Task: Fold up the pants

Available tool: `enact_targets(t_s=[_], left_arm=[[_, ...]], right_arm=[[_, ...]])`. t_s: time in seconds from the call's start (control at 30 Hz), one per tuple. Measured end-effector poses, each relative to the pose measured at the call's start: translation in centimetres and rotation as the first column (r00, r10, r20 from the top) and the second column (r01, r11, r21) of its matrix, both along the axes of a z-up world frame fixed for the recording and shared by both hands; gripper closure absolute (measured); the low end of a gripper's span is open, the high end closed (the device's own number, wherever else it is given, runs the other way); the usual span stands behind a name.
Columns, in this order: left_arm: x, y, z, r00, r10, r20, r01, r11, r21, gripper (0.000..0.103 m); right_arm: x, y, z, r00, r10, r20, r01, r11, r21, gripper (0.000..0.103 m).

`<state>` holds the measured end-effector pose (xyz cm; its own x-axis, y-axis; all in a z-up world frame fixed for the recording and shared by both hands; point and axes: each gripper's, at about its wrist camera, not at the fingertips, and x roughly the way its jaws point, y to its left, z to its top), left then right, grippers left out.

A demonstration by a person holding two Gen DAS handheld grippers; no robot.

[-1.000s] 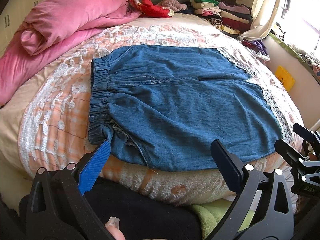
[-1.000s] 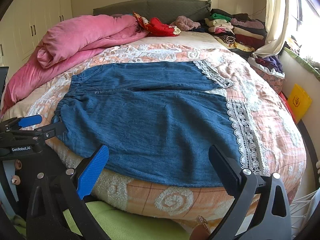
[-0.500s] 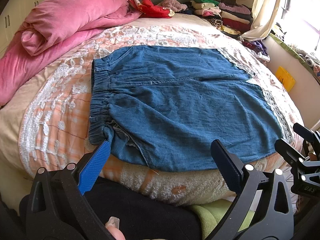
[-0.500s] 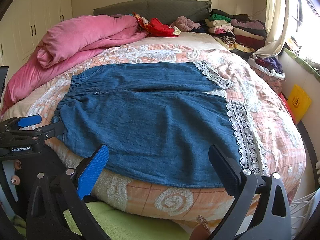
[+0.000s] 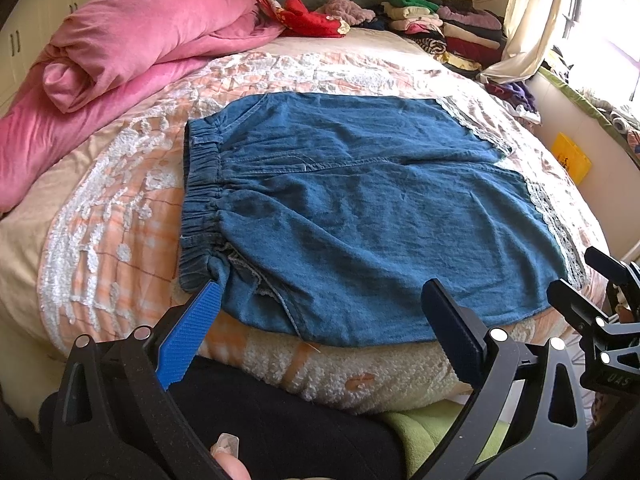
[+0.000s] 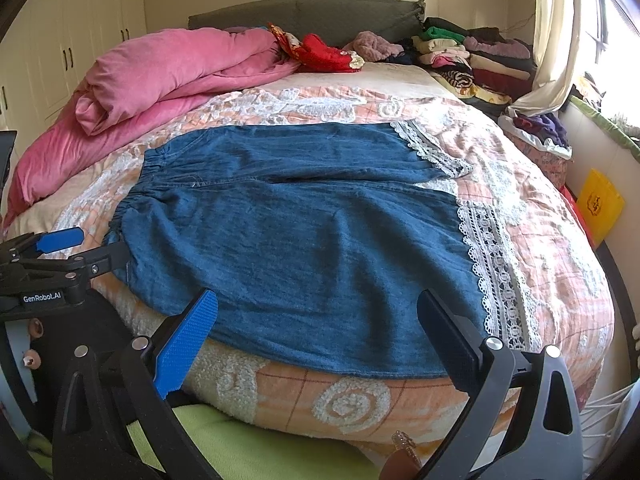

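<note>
Blue denim pants [image 5: 360, 208] with white lace hems lie flat on the bed, elastic waistband [image 5: 202, 196] to the left and leg ends to the right. They also show in the right wrist view [image 6: 304, 232], with the lace hem [image 6: 494, 264] at the right. My left gripper [image 5: 320, 312] is open and empty at the near edge, its blue finger by the waistband's near corner. My right gripper [image 6: 316, 316] is open and empty over the near edge of the lower leg. Each gripper shows at the side of the other's view.
A rolled pink duvet [image 5: 132, 44] lies at the far left of the bed. Folded clothes [image 5: 444, 28] are stacked at the far right by the headboard. A peach patterned bedspread [image 5: 104, 208] covers the bed. A yellow bag [image 6: 600, 204] stands beside the bed at the right.
</note>
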<state>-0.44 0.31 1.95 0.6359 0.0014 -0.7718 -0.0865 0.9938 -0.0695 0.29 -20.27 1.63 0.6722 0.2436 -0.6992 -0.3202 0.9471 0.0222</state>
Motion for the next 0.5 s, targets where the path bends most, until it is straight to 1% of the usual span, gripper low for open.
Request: enact_targets(t_s=[0.27,0.5], left_arm=[[1.4,1.4,-0.5,1.000,0.021,0.003,-0.021,1.000,0.011,0.009],[3.1,3.3,-0.3,0.999,0.052,0.011,-0.052,0.998,0.021,0.009]], right_arm=[[0.8,0.5,0.0,1.000,0.015,0.003,-0.015,1.000,0.003,0.004],[3.4,1.4,0.8,0.999,0.035,0.019,-0.035,0.999,-0.002,0.004]])
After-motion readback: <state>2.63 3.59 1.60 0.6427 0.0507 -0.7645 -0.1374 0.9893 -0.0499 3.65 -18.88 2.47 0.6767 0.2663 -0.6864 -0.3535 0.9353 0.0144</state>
